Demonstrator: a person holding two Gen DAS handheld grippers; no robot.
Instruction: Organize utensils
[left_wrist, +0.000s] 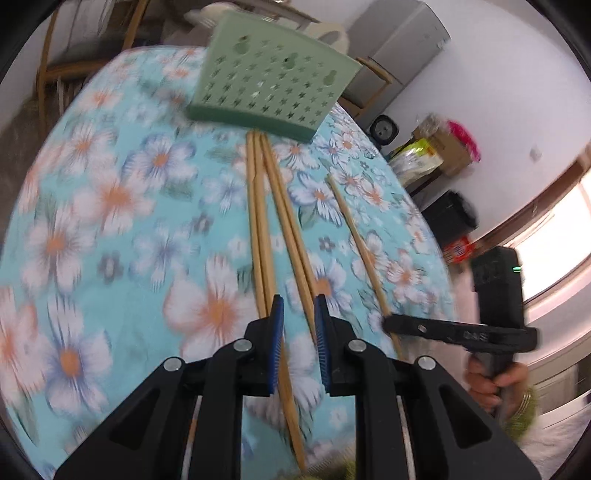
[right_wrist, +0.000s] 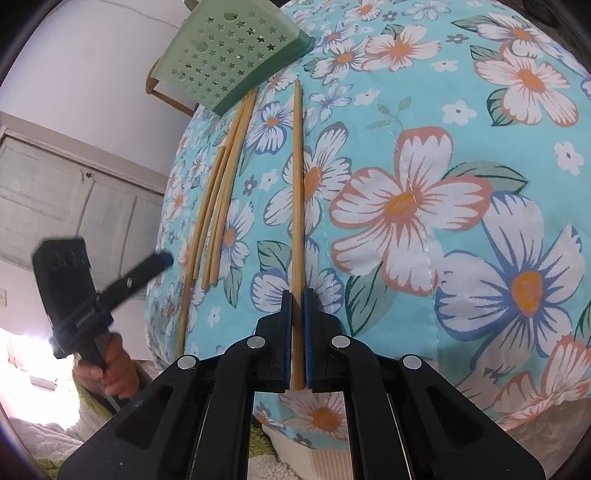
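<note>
Several wooden chopsticks lie on the floral tablecloth, tips toward a green perforated utensil holder lying on its side at the far end. My left gripper is open, its jaws straddling the near ends of two chopsticks. A single chopstick lies apart to the right. My right gripper is shut on that single chopstick, which still lies along the cloth. The holder and the other chopsticks show at the left in the right wrist view.
The table is round with a blue flowered cloth. The right gripper and its hand appear at the table's right edge. Wooden chairs, boxes and a black bin stand beyond the table.
</note>
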